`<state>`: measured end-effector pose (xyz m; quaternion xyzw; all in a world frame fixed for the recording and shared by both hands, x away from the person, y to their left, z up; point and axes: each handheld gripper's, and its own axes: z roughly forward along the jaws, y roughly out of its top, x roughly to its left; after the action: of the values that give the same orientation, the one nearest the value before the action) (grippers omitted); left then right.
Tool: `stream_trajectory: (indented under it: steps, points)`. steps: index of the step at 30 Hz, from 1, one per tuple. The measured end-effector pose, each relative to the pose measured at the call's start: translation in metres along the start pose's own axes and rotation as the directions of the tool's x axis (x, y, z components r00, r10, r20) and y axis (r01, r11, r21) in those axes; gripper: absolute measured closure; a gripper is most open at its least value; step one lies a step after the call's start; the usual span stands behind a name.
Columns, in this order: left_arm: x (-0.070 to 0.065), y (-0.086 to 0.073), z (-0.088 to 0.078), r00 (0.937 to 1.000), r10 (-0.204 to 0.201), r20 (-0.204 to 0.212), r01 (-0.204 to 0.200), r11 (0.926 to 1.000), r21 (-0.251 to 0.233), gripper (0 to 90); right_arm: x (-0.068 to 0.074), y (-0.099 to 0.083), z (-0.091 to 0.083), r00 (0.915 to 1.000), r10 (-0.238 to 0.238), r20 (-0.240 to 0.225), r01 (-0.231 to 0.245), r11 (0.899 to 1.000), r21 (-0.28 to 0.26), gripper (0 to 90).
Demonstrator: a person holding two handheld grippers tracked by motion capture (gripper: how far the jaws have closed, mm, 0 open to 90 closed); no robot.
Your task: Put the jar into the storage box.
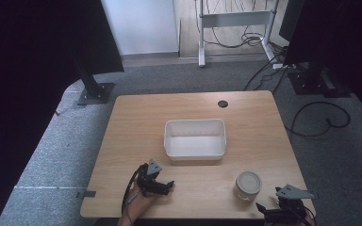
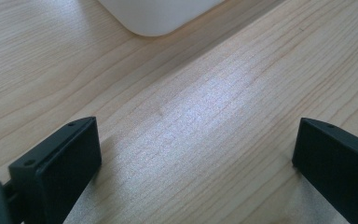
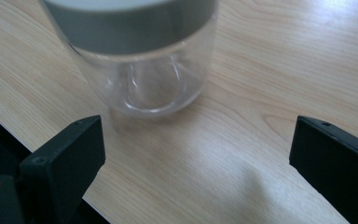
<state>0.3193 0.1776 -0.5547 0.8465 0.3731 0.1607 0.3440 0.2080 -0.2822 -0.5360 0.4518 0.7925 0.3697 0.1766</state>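
Note:
A clear jar (image 1: 248,185) with a grey lid stands near the table's front right; in the right gripper view the jar (image 3: 144,65) sits just beyond the jaws, left of centre. My right gripper (image 1: 268,210) is at the front right corner, open, with bare wood between its jaws (image 3: 196,154). A white rectangular bin (image 1: 195,139) rests mid-table, empty. My left gripper (image 1: 166,187) lies at the front left, open, pointing right; its own view has its open jaws over bare wood (image 2: 196,154) and the bin's corner (image 2: 158,16) ahead.
The wooden table (image 1: 136,122) has a round cable hole (image 1: 222,103) near its far edge. Dark stands, a desk frame and cables sit on the grey carpet beyond. The front table edge lies right beside the right gripper.

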Motion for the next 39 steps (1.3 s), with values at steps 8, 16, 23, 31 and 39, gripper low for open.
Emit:
stream_trajectory:
  steps: [8, 16, 23, 31, 39]
  points:
    - [0.0, 0.0, 0.0, 1.0, 0.0, 0.0, 0.0, 1.0, 0.0, 0.7, 0.005, 0.008, 0.006, 0.9997, -0.019, -0.015, 0.019, 1.0, -0.014, 2.7]
    - [0.0, 0.0, 0.0, 1.0, 0.0, 0.0, 0.0, 1.0, 0.0, 0.7, 0.01, 0.015, 0.01, 0.9988, -0.044, -0.02, 0.044, 0.999, -0.025, 2.6]
    - [0.0, 0.0, 0.0, 1.0, 0.0, 0.0, 0.0, 1.0, 0.0, 0.7, 0.013, 0.019, 0.014, 0.998, -0.058, -0.024, 0.058, 0.998, -0.021, 2.7]
    - [0.0, 0.0, 0.0, 1.0, 0.0, 0.0, 0.0, 1.0, 0.0, 0.7, 0.016, 0.025, 0.022, 0.9971, -0.069, -0.033, 0.068, 0.997, -0.023, 2.8]
    - [0.0, 0.0, 0.0, 1.0, 0.0, 0.0, 0.0, 1.0, 0.0, 0.7, 0.018, 0.03, 0.028, 0.9966, -0.073, -0.039, 0.072, 0.997, -0.022, 3.2]
